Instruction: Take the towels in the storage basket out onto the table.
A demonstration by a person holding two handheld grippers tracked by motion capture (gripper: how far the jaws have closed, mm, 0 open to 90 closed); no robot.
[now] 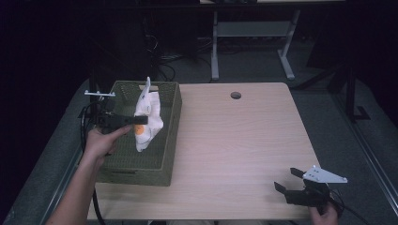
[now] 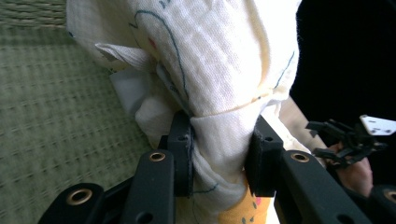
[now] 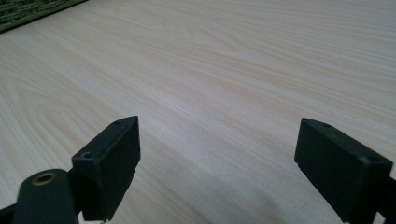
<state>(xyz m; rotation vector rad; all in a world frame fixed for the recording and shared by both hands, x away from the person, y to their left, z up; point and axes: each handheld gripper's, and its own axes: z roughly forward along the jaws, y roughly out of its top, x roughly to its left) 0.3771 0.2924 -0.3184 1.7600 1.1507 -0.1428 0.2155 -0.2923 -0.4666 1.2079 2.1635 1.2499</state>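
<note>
Over the green woven basket (image 1: 162,110), left gripper (image 1: 141,120) pinches soft, light printed cloth (image 1: 149,117) mid-bunch; right gripper (image 1: 287,179) sits spread.

The high view looks forward and down over the pale wooden bench (image 1: 244,140), while each tool's camera sits close, sharing that bench.

Woven basket (image 1: 171,136), crinkled cloth (image 1: 151,112), wood-grain table (image 1: 244,140)

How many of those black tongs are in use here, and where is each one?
2. The left tongs are over the green basket, clamped on a white cloth. The right tongs are open above the table's near right corner.
</note>
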